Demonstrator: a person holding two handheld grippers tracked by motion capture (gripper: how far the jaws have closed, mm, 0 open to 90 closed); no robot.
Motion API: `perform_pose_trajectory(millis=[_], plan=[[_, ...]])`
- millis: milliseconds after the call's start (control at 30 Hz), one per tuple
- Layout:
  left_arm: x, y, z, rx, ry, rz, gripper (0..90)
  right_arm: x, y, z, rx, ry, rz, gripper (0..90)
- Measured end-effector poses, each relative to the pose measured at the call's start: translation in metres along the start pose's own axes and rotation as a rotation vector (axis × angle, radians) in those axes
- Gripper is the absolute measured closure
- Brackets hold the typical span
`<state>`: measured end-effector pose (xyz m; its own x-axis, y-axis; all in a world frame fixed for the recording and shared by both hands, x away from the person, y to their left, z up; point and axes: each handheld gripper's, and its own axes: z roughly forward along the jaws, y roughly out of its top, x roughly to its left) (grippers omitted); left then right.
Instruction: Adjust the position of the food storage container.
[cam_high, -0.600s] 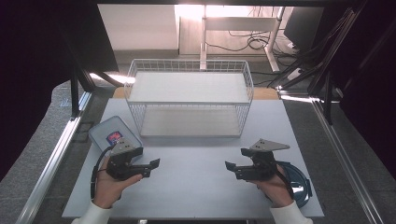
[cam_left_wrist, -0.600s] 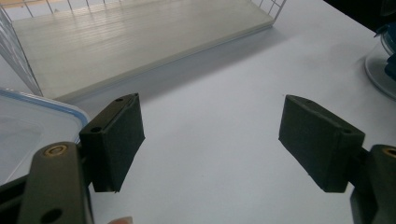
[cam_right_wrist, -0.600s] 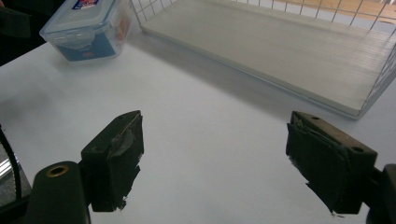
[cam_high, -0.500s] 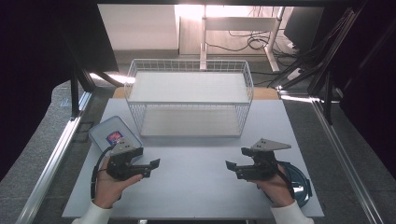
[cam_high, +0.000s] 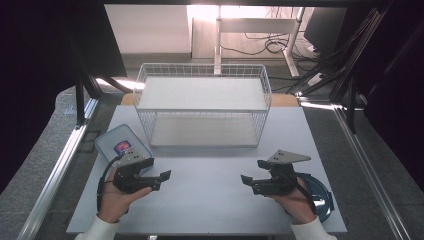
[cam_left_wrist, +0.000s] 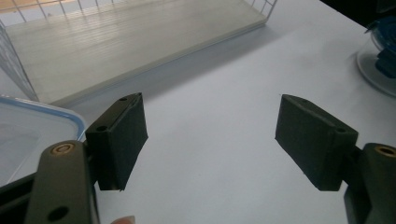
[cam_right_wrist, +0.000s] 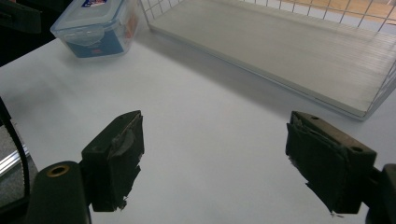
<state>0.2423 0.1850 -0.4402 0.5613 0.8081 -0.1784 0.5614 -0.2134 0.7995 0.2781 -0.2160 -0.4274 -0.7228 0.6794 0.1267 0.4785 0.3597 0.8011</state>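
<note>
Nothing has moved since the earlier frame: left gripper (cam_high: 159, 179) and right gripper (cam_high: 251, 183) hover spread and empty over the table (cam_high: 210, 200); the lidded container (cam_high: 120, 145) waits just beyond the left gripper, untouched

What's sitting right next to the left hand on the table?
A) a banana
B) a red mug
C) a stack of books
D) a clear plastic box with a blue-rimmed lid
D: the clear plastic box with its blue-rimmed lid lies on the table just beyond the left gripper, beside the wire basket.
</note>
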Motion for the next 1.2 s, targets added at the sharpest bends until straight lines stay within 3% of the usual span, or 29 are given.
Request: perform_pose_trajectory(millis=[267, 600, 800, 967, 1067, 1200], plan=[[-0.002, 0.001, -0.003, -0.001, -0.003, 0.002, 25.0, 0.003, 0.000, -0.001, -0.001, -0.001, 0.003, 19.3], [0.002, -0.001, -0.001, 0.013, 0.007, 0.001, 24.8, -0.004, -0.001, -0.001, -0.002, -0.012, 0.025, 19.2], [0.011, 0.009, -0.015, -0.009, 0.019, -0.009, 24.9, -0.006, -0.002, -0.002, -0.005, -0.020, 0.038, 18.4], [0.030, 0.025, -0.028, -0.003, 0.024, -0.011, 25.3, -0.008, -0.002, -0.004, -0.006, -0.025, 0.049, 18.4], [0.050, 0.032, -0.036, -0.014, 0.048, -0.015, 29.6, -0.009, -0.002, -0.006, -0.011, -0.028, 0.049, 18.4], [0.081, 0.036, -0.040, -0.011, 0.079, -0.049, 33.5, -0.009, -0.001, -0.007, -0.013, -0.033, 0.052, 18.4]])
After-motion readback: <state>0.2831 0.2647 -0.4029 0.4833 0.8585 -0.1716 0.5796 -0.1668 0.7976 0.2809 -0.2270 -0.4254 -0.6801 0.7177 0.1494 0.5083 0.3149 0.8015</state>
